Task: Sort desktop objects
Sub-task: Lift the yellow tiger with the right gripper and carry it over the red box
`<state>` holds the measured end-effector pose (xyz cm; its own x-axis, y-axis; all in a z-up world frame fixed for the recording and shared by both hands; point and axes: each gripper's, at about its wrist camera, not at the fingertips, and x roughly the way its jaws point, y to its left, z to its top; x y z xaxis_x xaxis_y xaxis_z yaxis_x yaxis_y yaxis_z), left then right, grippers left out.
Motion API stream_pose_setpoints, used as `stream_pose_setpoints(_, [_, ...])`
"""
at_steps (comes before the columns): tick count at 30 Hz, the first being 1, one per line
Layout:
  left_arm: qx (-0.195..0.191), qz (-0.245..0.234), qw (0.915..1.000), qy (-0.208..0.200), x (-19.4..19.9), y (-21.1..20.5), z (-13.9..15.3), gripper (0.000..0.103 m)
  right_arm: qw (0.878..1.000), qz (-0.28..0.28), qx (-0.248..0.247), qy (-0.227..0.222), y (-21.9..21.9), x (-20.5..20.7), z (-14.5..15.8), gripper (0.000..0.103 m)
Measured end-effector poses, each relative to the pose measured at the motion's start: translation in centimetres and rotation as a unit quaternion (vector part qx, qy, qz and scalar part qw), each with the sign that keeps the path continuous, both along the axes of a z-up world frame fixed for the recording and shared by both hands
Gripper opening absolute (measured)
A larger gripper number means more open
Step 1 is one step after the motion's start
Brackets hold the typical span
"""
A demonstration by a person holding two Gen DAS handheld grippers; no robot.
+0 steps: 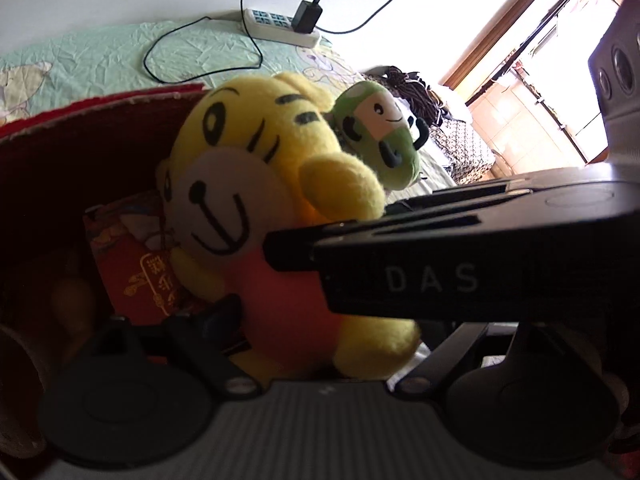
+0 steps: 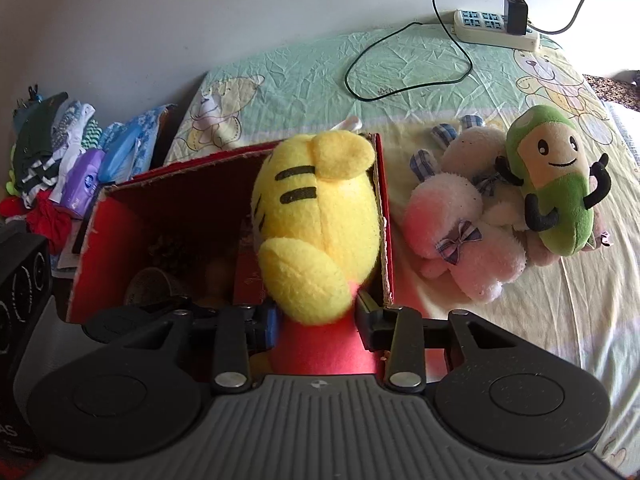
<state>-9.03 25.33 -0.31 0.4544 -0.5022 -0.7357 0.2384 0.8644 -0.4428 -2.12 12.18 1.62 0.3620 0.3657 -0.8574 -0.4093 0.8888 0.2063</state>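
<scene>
The yellow tiger plush (image 2: 320, 216) sits at the right end of the red cardboard box (image 2: 120, 216), head up against the box wall. The right gripper (image 2: 316, 320) has its jaws closed on the plush's red body. The left gripper (image 1: 280, 316) is open around the same toy, not pressing it. Outside the box, on the sheet (image 2: 304, 68), lie a green plush (image 2: 552, 184) and a pink plush (image 2: 460, 216).

Plush toys: one yellow tiger (image 2: 316, 216), one green figure (image 2: 554, 184), two pink-white bunnies (image 2: 460, 236). One red box (image 2: 116, 216) at nine o'clock; one power strip (image 2: 496, 32) at one o'clock.
</scene>
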Motion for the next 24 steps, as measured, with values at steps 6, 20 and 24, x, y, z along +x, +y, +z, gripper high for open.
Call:
stream_pose_setpoints(6, [0.009, -0.006, 0.9998, 0.014, 0.7, -0.3, -0.5, 0.090, 1.000, 0.025, -0.007, -0.014, 0.4, 0.4, -0.3, 0.040])
stream_pose_setpoints(20, [0.037, -0.010, 0.9993, -0.001, -0.1, -0.8, 0.9, 0.090, 0.998, 0.001, 0.041, -0.056, -1.4, -0.2, 1.6, 0.048])
stream_pose_setpoints(24, [0.043, -0.004, 0.9990, -0.002, -0.3, -0.9, 1.2, 0.090, 0.997, -0.011, 0.057, -0.058, -1.9, -0.3, 1.5, 0.042])
